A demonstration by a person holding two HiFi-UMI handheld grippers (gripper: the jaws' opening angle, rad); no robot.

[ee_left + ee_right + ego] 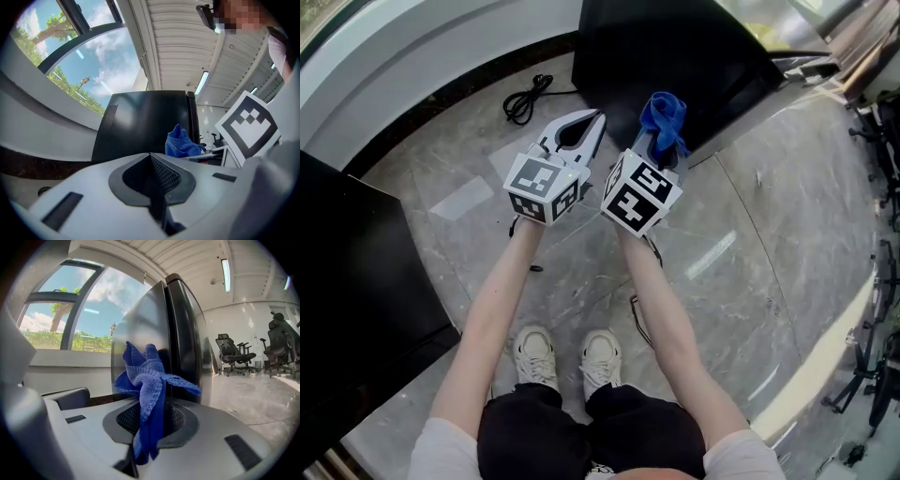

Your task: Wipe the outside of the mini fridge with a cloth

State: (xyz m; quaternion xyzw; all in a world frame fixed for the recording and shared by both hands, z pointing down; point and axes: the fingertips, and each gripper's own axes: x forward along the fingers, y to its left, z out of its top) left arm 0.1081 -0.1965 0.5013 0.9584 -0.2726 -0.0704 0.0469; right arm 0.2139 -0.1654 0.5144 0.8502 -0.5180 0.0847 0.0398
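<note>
Mini fridge point(675, 66): black, standing on the marble floor point(750, 281), ahead of the person. Right gripper point(664, 145): pinching a blue cloth point(663, 114), held just beside the fridge's side. Left gripper point(592, 122): jaws pressed together, nothing between them.

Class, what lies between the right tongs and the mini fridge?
The blue cloth, clamped in the right tongs, stands bunched in front of the mini fridge; the right gripper view shows it.
</note>
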